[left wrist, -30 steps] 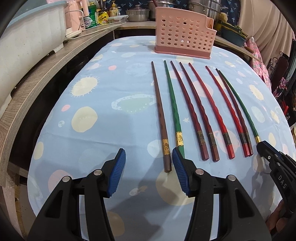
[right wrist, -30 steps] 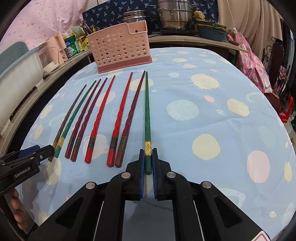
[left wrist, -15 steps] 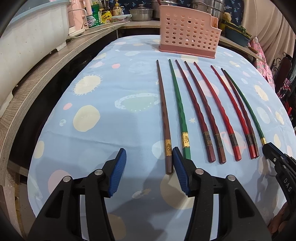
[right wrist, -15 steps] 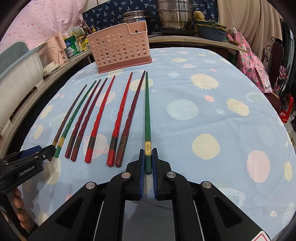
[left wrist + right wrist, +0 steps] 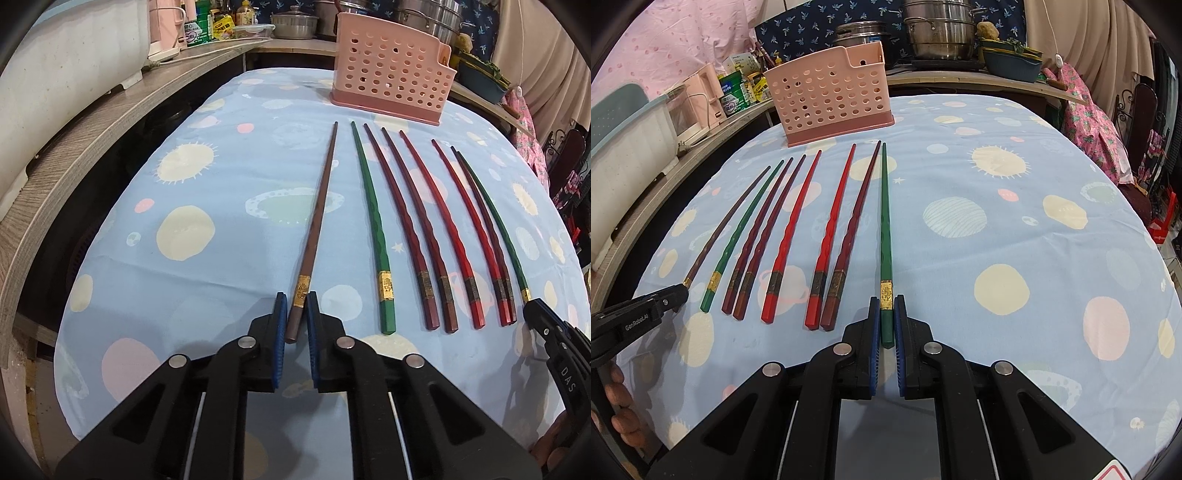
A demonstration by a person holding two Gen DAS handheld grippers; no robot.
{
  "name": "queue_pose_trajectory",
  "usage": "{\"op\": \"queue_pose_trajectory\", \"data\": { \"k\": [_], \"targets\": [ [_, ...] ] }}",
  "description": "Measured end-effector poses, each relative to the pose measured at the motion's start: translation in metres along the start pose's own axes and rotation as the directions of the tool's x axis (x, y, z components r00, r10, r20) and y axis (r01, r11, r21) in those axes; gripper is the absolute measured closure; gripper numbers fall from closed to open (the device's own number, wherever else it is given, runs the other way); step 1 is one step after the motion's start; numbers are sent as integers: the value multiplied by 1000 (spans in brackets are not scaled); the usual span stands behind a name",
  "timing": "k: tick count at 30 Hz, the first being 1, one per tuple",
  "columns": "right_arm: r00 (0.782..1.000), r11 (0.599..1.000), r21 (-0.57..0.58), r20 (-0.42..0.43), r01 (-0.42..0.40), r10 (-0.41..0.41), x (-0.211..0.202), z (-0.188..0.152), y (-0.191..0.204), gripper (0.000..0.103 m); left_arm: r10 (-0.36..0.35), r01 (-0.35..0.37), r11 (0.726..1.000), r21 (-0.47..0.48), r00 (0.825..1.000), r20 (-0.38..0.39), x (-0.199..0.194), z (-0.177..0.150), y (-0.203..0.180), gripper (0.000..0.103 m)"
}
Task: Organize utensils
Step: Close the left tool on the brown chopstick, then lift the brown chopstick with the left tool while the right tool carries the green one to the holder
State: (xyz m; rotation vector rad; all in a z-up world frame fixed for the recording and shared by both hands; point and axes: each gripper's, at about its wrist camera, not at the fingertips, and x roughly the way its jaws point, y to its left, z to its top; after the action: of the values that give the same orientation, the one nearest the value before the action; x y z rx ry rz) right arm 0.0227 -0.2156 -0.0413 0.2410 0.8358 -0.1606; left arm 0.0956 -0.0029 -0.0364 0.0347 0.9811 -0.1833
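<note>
Left gripper: my left gripper (image 5: 296, 317) is closed on the thick end of the brown chopstick (image 5: 317, 229), blue pads (image 5: 280, 317) pressed to either side just below its gold band; the stick's tip points toward the holder.
Right gripper: my right gripper (image 5: 886, 321) is clamped on the butt of a green chopstick (image 5: 885, 229), pads flanking the gold band, at the right edge of the row.
Row of chopsticks: between my two grips lie six more on the cloth: a second green chopstick (image 5: 375, 229), two dark red chopsticks (image 5: 413, 229) side by side, a bright red chopstick (image 5: 443, 229), then another bright red one touching a dark red one. All run roughly parallel, thick ends toward me.
Holder: a pink perforated utensil holder (image 5: 831, 99) stands upright beyond the tips, apart from them.
Surface: a table under a light-blue tablecloth (image 5: 1015, 258) printed with suns, planets and pastel circles.
Room: a wood-grain counter (image 5: 92, 133) curves along the left with a white appliance, jars and tins; steel pots (image 5: 938, 33) sit at the back before a navy patterned fabric; a pink floral cloth hangs at right.
</note>
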Motion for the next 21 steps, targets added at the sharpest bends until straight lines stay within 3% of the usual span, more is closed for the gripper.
{"op": "queue_pose_trajectory", "data": {
  "k": [10,21],
  "targets": [
    [999,1000,11,39,0,0,-18,5,-5,96,-7,7,1000,2,1000,-3,-5,3,3,95],
    [991,999,41,136,-4,-1,-53,33,-17,96,-27,27,1000,9,998,62,-36,18,4,95]
  ]
}}
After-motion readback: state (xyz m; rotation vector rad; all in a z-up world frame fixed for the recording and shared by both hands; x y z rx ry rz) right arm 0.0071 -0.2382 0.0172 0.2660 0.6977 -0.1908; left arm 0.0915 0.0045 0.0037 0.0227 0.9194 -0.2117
